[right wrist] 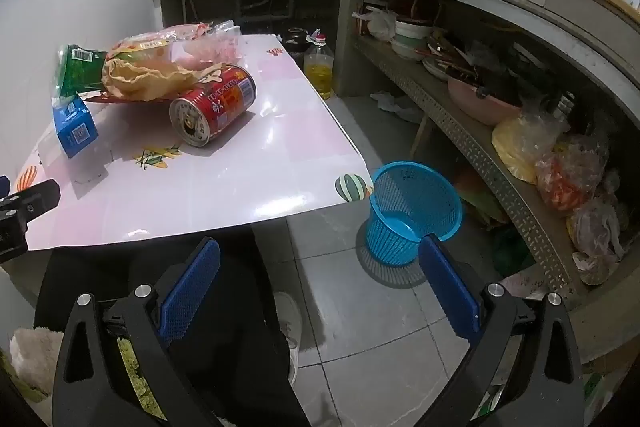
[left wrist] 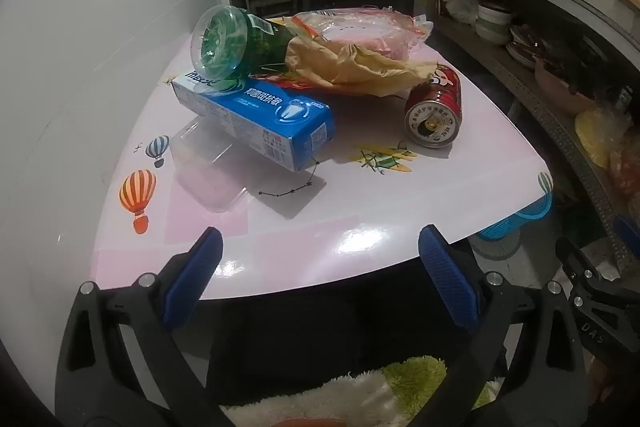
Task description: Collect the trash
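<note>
A pile of trash lies on the pink table (left wrist: pixel 320 251): a blue toothpaste box (left wrist: pixel 256 115), a green plastic bottle (left wrist: pixel 236 43) on its side, a crumpled brown paper bag (left wrist: pixel 352 65), a clear plastic bag (left wrist: pixel 360 27), a clear plastic tray (left wrist: pixel 208 163) and a red can (left wrist: pixel 434 107) on its side. My left gripper (left wrist: pixel 320 267) hangs open over the table's near edge, short of the pile. My right gripper (right wrist: pixel 320 275) stands open above the floor, off the table's near right corner. The red can (right wrist: pixel 214 103) and a blue mesh bin (right wrist: pixel 412 211) show in the right wrist view.
The blue bin stands on the tiled floor beside the table's right corner. Concrete shelves (right wrist: pixel 460 131) with bowls and bags run along the right. An oil bottle (right wrist: pixel 319 67) stands behind the table. A white wall (left wrist: pixel 100 27) borders the left. A person's dark trouser leg (right wrist: pixel 224 327) is below.
</note>
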The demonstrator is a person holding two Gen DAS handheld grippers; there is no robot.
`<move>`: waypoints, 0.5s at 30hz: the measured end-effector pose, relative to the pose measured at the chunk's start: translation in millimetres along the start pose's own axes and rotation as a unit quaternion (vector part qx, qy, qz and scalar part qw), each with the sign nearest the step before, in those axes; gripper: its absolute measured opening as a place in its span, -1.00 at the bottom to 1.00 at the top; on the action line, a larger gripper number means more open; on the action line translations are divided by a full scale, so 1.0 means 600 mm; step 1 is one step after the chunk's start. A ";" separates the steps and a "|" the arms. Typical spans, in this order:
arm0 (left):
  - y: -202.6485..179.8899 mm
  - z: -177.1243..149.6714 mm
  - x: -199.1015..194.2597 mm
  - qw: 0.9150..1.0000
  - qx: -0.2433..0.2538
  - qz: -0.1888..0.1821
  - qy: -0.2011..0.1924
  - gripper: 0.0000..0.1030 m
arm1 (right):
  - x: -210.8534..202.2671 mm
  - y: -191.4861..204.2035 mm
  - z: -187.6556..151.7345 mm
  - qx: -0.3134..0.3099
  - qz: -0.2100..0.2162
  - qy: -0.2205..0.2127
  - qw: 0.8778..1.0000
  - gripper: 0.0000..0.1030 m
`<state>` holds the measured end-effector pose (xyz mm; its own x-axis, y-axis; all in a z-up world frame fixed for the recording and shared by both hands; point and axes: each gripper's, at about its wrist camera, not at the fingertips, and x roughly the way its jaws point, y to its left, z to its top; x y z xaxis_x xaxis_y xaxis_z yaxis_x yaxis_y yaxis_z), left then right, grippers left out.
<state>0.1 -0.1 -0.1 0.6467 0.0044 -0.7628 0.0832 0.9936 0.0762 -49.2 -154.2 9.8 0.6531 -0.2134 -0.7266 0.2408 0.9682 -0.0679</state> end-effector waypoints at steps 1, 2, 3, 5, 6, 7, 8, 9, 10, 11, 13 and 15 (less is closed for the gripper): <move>0.000 0.000 0.000 1.000 -0.001 0.000 0.001 0.83 | 0.000 0.001 -0.001 -0.001 -0.002 -0.001 1.000 0.88; 0.000 0.000 -0.001 1.000 -0.001 0.000 -0.002 0.83 | 0.000 0.001 -0.001 -0.002 -0.003 -0.001 1.000 0.88; 0.000 0.000 -0.001 1.000 -0.002 0.000 -0.002 0.83 | 0.000 0.002 -0.001 -0.002 -0.003 -0.001 1.000 0.88; -0.001 0.001 -0.002 1.000 -0.005 0.000 -0.003 0.83 | 0.000 0.003 -0.002 -0.001 -0.002 0.000 1.000 0.88; -0.001 0.001 -0.004 1.000 -0.006 0.000 -0.003 0.83 | 0.000 0.004 -0.002 -0.001 -0.003 0.001 1.000 0.88; 0.001 0.000 -0.005 1.000 -0.008 -0.001 -0.003 0.83 | 0.000 0.002 0.004 0.000 -0.002 0.001 1.000 0.88; -0.001 0.000 -0.005 1.000 -0.008 -0.001 -0.002 0.83 | -0.003 -0.001 0.006 0.000 -0.001 0.001 1.000 0.88; 0.002 -0.003 -0.005 1.000 -0.011 -0.004 -0.006 0.83 | -0.004 0.000 0.008 -0.001 -0.002 0.001 1.000 0.88; 0.003 -0.002 -0.004 1.000 -0.010 -0.003 -0.005 0.83 | -0.003 -0.001 0.012 0.000 -0.002 0.002 1.000 0.88; 0.005 0.002 0.001 1.000 -0.010 -0.002 0.001 0.83 | -0.003 -0.001 0.015 0.000 -0.002 0.001 1.000 0.88; 0.008 0.002 0.005 1.000 -0.012 -0.001 0.006 0.83 | -0.008 0.003 0.017 -0.001 -0.004 -0.001 1.000 0.88; 0.013 0.003 0.012 1.000 -0.017 -0.005 0.011 0.83 | -0.008 0.000 0.009 -0.002 -0.003 -0.006 1.000 0.88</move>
<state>6.9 7.6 -3.7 0.6295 -0.0032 -0.7770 0.0633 0.9969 0.0472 -48.4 -154.1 17.3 0.6609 -0.2203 -0.7174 0.2416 0.9675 -0.0746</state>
